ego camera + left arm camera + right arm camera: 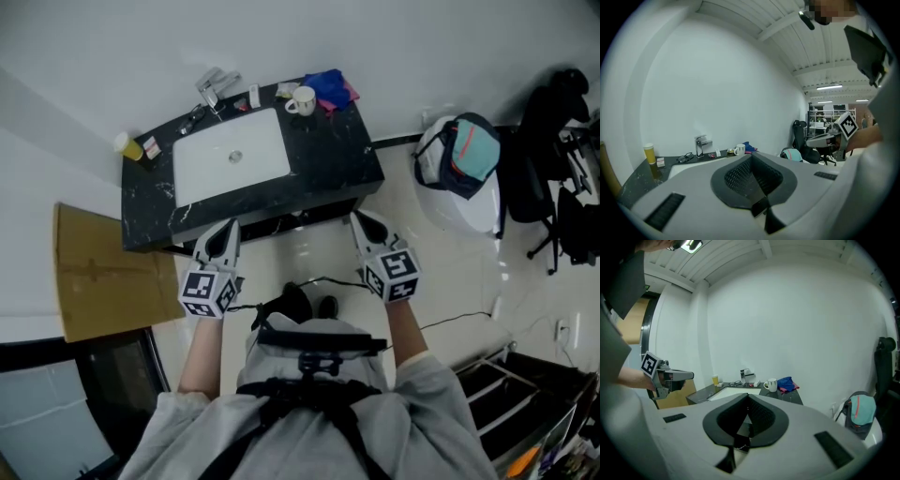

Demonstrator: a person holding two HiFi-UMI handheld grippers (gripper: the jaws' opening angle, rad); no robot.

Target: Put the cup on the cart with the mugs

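A white cup (303, 99) with a handle stands at the back right of a black marble counter (342, 159), beside a blue cloth (330, 88). The left gripper view shows the cup (739, 149) far off, and so does the right gripper view, where the cup (770, 385) stands past the basin. My left gripper (228, 229) is shut and empty, just short of the counter's front edge. My right gripper (360, 221) hangs level with it on the right, jaws together, nothing in them. Both point toward the counter.
A white basin (232, 153) with a faucet (217, 89) is set in the counter; a yellow bottle (129, 145) stands at its left end. Cardboard (101, 272) leans at the left. A white and teal bag (458, 155) and a black chair (551, 159) are on the right.
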